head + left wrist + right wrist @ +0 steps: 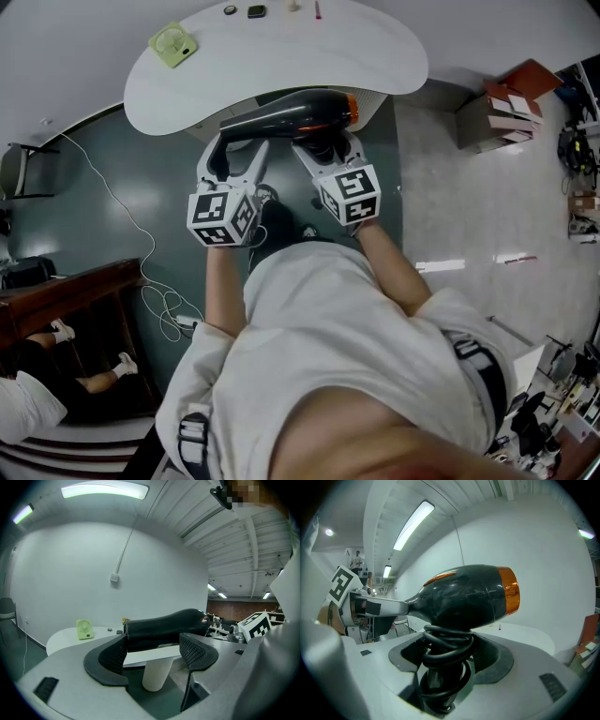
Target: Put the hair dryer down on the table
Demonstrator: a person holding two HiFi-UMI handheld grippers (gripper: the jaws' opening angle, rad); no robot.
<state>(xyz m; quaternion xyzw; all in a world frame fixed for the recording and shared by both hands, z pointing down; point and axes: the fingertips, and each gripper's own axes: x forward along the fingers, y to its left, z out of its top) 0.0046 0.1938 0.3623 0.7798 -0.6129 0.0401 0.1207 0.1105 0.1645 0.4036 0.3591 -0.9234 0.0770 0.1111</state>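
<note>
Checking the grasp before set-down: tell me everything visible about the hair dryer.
The hair dryer is glossy black, plastic-looking, with an orange ring at its rear. It lies level in the air by the white table's near edge. The right gripper clamps its handle, wound with black cord; the open left gripper sits at its nozzle end.

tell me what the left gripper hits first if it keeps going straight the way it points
Most likely the black hair dryer: its barrel lies across the line, right at the open jaw tips of the left gripper. The white rounded table sits beyond it; the gap is hard to judge.
</note>
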